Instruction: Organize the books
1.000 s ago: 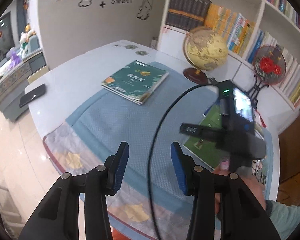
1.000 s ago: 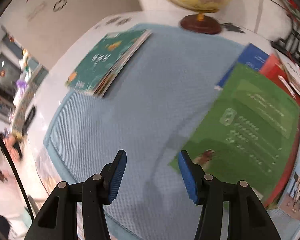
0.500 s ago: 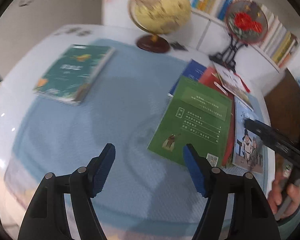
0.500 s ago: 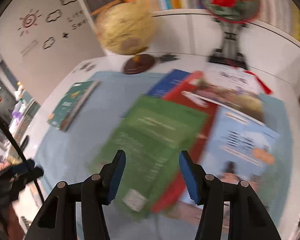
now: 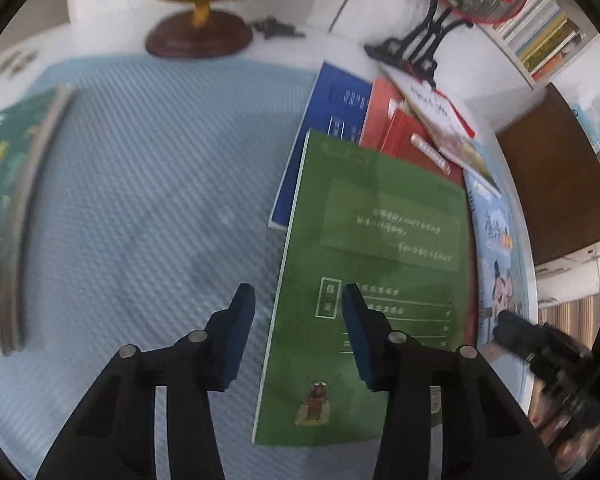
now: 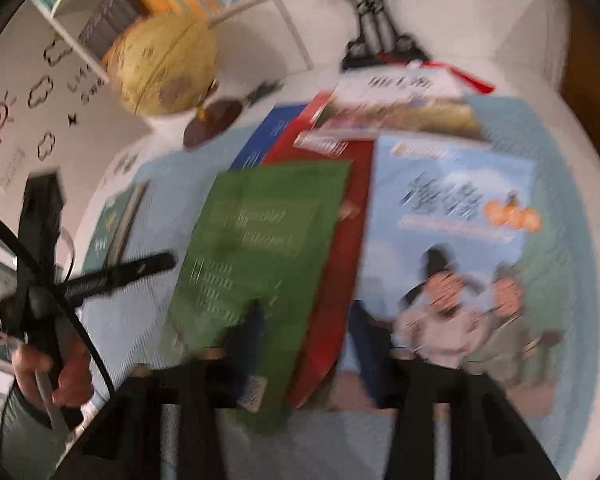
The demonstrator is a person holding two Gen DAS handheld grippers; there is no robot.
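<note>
- Both hands have swung over from the bare blue mat (image 5: 148, 184) to the heap of books on its right side; a second ago the left camera looked at the far wall and the teal book (image 5: 8, 184), which now lies off at the left edge.
- The left gripper (image 5: 298, 332) has dropped and tipped down over the green book (image 5: 372, 280), the top one of the heap. Its jaws have just been closing from a wider gape, yet they stand apart: one pad hangs over the mat, the other over the cover, with the book's left edge between them. Nothing is pinched.
- The right gripper (image 6: 312, 356) hangs over the near end of the same heap, by the red book (image 6: 340, 280) and the light-blue book (image 6: 452, 216). Its jaws have been closing too. The view is badly smeared, so I cannot tell whether they press on anything.
- I would say this is the reach for the next book, the green one, not yet lifted.
- The blue book (image 5: 324, 136) sits lowest, poking out toward the globe (image 5: 198, 32).
- Half a second ago the left gripper was higher and the whole heap showed; now the green cover fills the view.
</note>
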